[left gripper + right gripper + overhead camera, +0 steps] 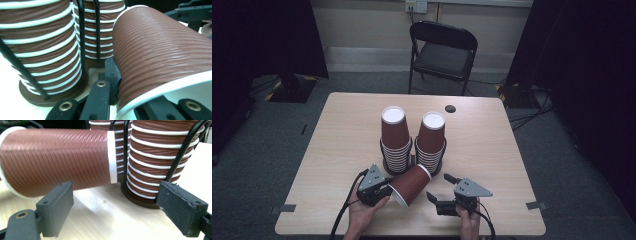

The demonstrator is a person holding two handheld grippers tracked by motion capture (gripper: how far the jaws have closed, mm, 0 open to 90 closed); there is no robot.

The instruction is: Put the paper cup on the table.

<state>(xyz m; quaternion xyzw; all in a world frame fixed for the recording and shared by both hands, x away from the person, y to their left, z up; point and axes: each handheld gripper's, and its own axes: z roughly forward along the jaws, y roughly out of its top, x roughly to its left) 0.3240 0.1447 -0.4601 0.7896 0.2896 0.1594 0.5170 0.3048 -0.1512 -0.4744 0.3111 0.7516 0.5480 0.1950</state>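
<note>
Left gripper [384, 192] is clamped on a brown paper cup's [411, 184] rim, lying sideways near two cup stacks [394, 150]; right gripper [437, 187], jaws apart w/ nothing between, prob. must take the cup next.

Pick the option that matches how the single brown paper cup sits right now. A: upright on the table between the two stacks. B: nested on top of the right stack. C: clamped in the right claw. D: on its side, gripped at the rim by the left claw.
D: the cup lies tilted on its side with its rim pinched in the left claw, while the right claw stands open with nothing in it.
</note>
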